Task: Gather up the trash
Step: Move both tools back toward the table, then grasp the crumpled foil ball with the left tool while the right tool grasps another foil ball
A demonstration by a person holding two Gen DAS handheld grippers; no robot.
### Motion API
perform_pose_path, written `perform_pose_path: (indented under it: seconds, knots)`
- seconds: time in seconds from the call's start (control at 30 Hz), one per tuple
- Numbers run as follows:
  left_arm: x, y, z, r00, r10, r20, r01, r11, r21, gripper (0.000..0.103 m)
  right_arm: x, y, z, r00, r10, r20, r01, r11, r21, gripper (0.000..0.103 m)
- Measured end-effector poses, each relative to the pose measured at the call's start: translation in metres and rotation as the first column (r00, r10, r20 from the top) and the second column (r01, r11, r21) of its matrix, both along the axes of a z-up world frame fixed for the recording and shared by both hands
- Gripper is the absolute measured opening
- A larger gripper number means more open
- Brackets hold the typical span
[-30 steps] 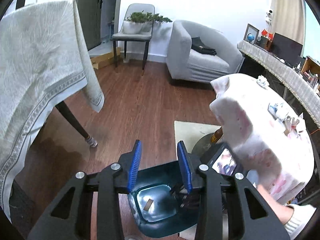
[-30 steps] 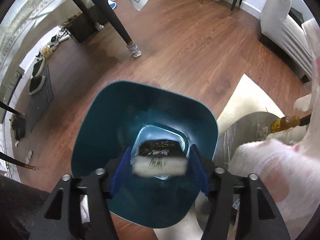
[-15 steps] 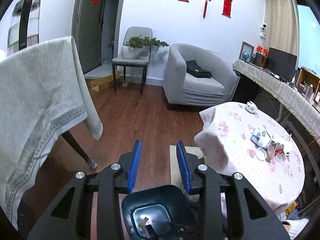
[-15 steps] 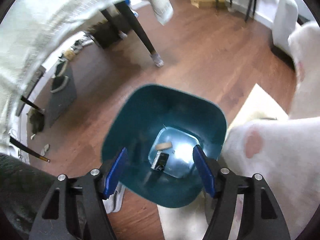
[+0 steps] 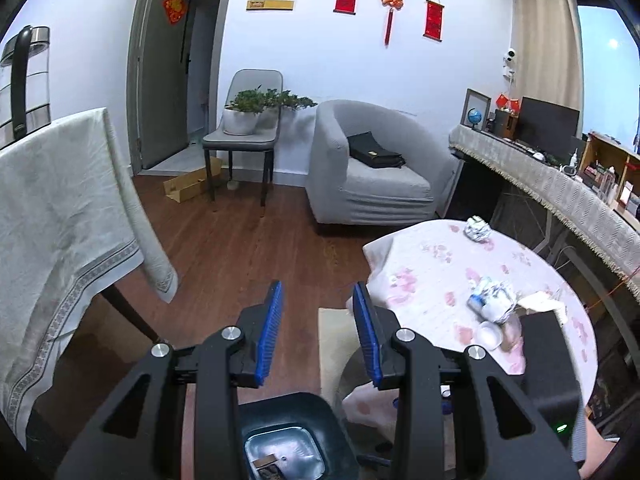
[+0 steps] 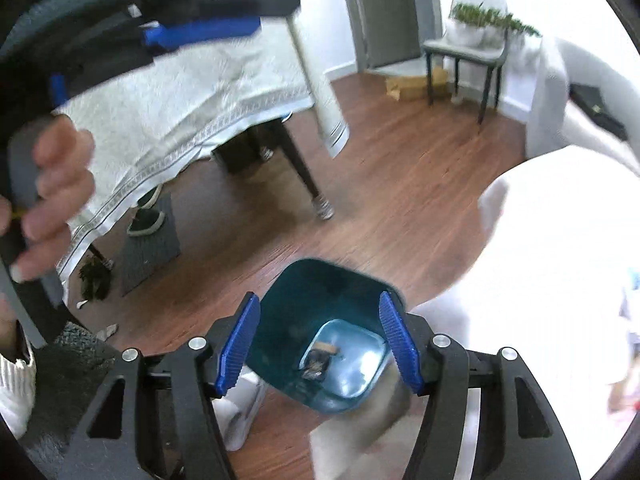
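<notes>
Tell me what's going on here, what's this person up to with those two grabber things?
A person is clearing trash into a teal bin on the floor. Both the left gripper and the right gripper are empty; the right one's jaws have just been closing, with nothing between them. A few scraps lie in the bin. Crumpled trash remains on the round table.

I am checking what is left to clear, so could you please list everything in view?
Bin: one, teal, on the floor below the grippers, two scraps inside.
Round table: one, pink floral cloth, right.
Crumpled trash: one cluster, white and blue, on the round table.
Foil ball: one, silver, far edge of the round table.
Draped table: one, beige cloth, left.
Armchair: one, grey, by the wall, black bag on its seat.
Chair: one, grey, holding potted plants.
Left gripper: blue pads, empty.
Right gripper: blue pads, open, empty.
</notes>
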State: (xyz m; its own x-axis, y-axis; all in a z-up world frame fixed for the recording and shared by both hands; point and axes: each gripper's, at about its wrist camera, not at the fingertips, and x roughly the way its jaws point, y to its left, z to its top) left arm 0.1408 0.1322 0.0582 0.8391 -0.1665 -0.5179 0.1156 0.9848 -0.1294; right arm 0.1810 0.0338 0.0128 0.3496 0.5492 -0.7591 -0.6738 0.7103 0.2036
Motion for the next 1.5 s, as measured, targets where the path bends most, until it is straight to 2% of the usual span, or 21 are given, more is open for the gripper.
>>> perform_pose_path:
  seconds: [0.13,0.2,0.33,0.5,0.7,0.8,0.97,1.17,1.43,1.5]
  knots:
    - [0.005,-0.016,0.004,1.000,-0.013,0.009,0.014,1.000,-0.005,0.043,0.002,-0.031,0.016,0.999,-0.037,0.035,0.036,0.998,0.043,0.063]
    - [0.007,-0.024,0.006,1.000,-0.025,0.008,0.025,1.000,-0.010,0.048,0.003,-0.048,0.024,0.996,-0.066,0.055,0.063,0.997,0.055,0.063]
    - [0.013,-0.043,0.007,0.999,-0.048,0.009,0.048,0.999,-0.015,0.053,-0.001,-0.078,0.031,0.987,-0.124,0.101,0.122,0.992,0.032,0.063]
    - [0.017,-0.071,0.002,0.996,-0.094,0.005,0.094,0.996,-0.009,0.062,-0.001,-0.118,0.039,0.973,-0.190,0.127,0.185,0.981,0.054,0.063]
    - [0.027,-0.104,-0.008,0.988,-0.152,-0.022,0.152,0.988,-0.021,0.068,0.002,-0.174,0.051,0.948,-0.274,0.163,0.266,0.961,0.069,0.063]
    - [0.032,-0.120,-0.014,0.982,-0.186,-0.034,0.185,0.982,-0.030,0.072,0.004,-0.203,0.060,0.926,-0.325,0.191,0.315,0.946,0.081,0.070]
    - [0.043,-0.151,-0.027,0.966,-0.250,-0.066,0.250,0.968,-0.009,0.072,0.003,-0.254,0.064,0.888,-0.407,0.214,0.396,0.913,0.096,0.073]
    - [0.056,-0.184,-0.042,0.942,-0.319,-0.100,0.322,0.947,0.010,0.075,0.010,-0.307,0.063,0.849,-0.488,0.202,0.474,0.873,0.117,0.081]
    - [0.076,-0.221,-0.069,0.901,-0.401,-0.167,0.415,0.908,0.056,0.075,0.023,-0.334,0.063,0.825,-0.532,0.189,0.512,0.847,0.145,0.089]
    - [0.078,-0.224,-0.072,0.897,-0.407,-0.172,0.423,0.904,0.064,0.076,0.026,-0.337,0.064,0.824,-0.535,0.187,0.515,0.845,0.147,0.090]
